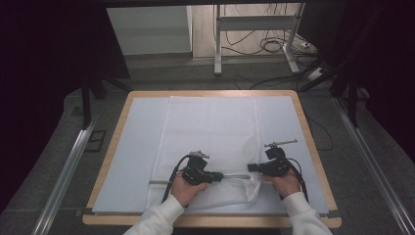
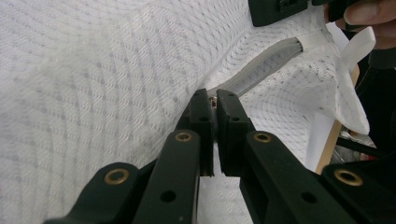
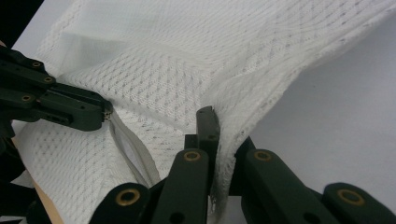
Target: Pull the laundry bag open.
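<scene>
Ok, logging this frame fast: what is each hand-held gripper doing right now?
Left hand-held gripper: closed on the zipper pull of the mesh bag.
Right hand-held gripper: closed on the mesh bag's edge.

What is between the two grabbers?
A stretch of grey zipper on the white mesh laundry bag runs from the left gripper toward the right gripper, clearest in the left gripper view.
</scene>
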Motion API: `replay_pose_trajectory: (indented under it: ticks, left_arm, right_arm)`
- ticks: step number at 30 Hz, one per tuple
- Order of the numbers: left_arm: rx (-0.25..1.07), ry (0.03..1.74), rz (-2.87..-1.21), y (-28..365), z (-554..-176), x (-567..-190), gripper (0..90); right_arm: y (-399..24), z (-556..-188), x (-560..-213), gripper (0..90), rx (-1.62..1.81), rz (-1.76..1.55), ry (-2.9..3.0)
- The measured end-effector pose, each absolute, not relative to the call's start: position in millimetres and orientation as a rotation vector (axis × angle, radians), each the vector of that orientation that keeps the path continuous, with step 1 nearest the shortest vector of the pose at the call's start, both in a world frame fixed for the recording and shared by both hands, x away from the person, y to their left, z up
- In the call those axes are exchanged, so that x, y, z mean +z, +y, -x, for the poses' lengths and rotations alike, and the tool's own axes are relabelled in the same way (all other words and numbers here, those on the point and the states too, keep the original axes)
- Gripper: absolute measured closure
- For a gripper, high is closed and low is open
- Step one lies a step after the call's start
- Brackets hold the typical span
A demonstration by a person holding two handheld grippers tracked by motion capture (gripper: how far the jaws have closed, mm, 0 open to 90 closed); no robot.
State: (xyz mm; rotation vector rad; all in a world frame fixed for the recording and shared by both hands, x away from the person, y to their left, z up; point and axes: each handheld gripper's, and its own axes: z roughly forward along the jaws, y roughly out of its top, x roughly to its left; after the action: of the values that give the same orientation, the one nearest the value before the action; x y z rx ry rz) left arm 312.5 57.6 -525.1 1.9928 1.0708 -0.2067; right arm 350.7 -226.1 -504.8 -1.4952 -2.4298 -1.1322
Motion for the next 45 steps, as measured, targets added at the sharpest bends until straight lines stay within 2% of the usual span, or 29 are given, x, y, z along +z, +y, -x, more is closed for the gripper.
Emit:
replay_pose_trajectory:
  ticks: [45]
  left_arm:
    - [-0.179,1.116,-1.972,92,-303,-527,86.8]
  right_arm:
    - [-225,-351,-506,88.6,-1.134,1.482,-2.439]
